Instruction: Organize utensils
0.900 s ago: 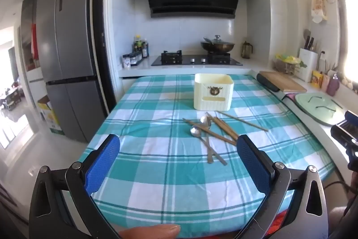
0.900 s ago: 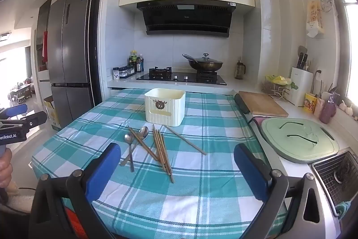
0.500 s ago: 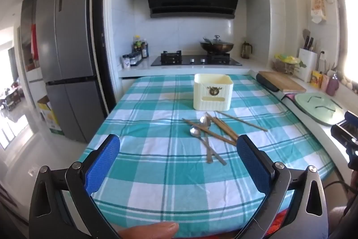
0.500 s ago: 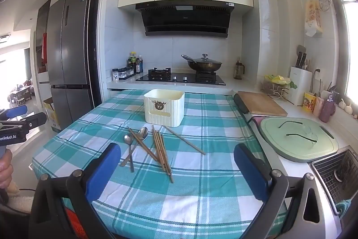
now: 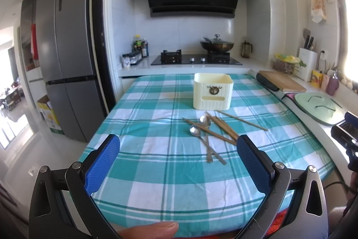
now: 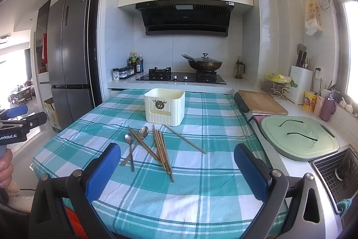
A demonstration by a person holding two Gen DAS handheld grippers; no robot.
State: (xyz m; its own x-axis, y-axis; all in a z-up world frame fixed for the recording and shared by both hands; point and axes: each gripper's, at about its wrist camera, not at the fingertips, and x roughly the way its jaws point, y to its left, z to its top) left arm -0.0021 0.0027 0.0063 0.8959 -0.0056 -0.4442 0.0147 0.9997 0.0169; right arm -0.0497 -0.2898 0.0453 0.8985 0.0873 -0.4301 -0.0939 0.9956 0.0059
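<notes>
A cream utensil holder [image 5: 213, 91] [image 6: 164, 106] stands upright on the teal checked tablecloth [image 5: 156, 149] [image 6: 201, 171]. In front of it lie two metal spoons [image 5: 197, 132] [image 6: 129, 140] and several wooden chopsticks [image 5: 224, 128] [image 6: 162, 149], loosely crossed. My left gripper [image 5: 178, 160] hangs open over the table's near edge, short of the utensils, with nothing between its blue pads. My right gripper [image 6: 176, 168] is open too, empty, near the front edge just short of the chopstick tips.
A stove with a lidded wok [image 6: 204, 64] sits behind the table. A wooden board [image 6: 261, 102], a green lid [image 6: 299, 138] and a sink rack [image 6: 335, 171] line the counter on the right. A fridge [image 5: 64, 82] stands to the left.
</notes>
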